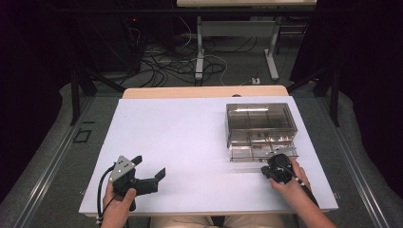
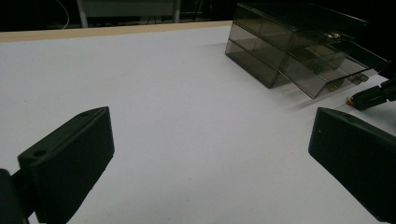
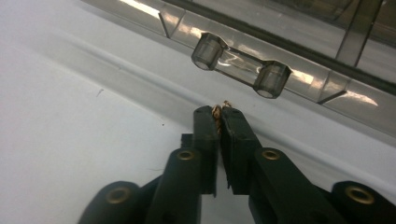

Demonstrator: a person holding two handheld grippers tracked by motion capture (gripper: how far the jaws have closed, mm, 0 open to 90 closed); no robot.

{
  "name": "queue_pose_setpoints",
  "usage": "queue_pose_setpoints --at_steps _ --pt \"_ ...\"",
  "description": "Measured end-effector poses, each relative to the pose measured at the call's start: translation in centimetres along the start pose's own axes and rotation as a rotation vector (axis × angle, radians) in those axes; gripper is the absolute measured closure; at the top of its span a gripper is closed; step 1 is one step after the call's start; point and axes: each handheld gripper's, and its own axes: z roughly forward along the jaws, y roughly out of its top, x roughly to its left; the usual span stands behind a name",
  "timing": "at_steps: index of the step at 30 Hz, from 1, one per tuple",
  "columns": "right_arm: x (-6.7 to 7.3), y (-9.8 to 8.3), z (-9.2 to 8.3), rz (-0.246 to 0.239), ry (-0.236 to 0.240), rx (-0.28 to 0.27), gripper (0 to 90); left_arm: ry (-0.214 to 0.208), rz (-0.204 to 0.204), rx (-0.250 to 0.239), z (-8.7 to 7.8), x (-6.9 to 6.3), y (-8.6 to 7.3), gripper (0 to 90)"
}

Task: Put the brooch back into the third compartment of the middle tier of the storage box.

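A smoky clear plastic drawer box [image 1: 260, 124] stands on the right of the white table top [image 1: 180, 137]; its lowest drawer [image 1: 256, 153] is pulled out toward me. In the right gripper view my right gripper [image 3: 219, 119] is shut on a small brass-coloured piece [image 3: 218, 110], perhaps a screw, whose tip pokes out between the pads. It hovers just above the table, in front of the drawer's clear handle [image 3: 238, 65]. The high view shows this right gripper [image 1: 263, 171] next to the open drawer. My left gripper [image 1: 149, 166] rests at the front left, jaws wide apart and empty.
From the left gripper view, the drawer box [image 2: 280, 51] is far right, with the right gripper's tip [image 2: 355, 100] and the brass piece below it. A wooden strip [image 1: 204, 91] borders the table's far edge. Desk legs and cables lie on the floor beyond.
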Motion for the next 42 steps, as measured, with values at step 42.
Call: queue_pose_setpoints --at_steps 42 --pt "-1.0 -0.2 -0.9 0.09 0.034 -0.01 90.0 0.003 0.011 0.005 0.0 0.1 0.0 0.4"
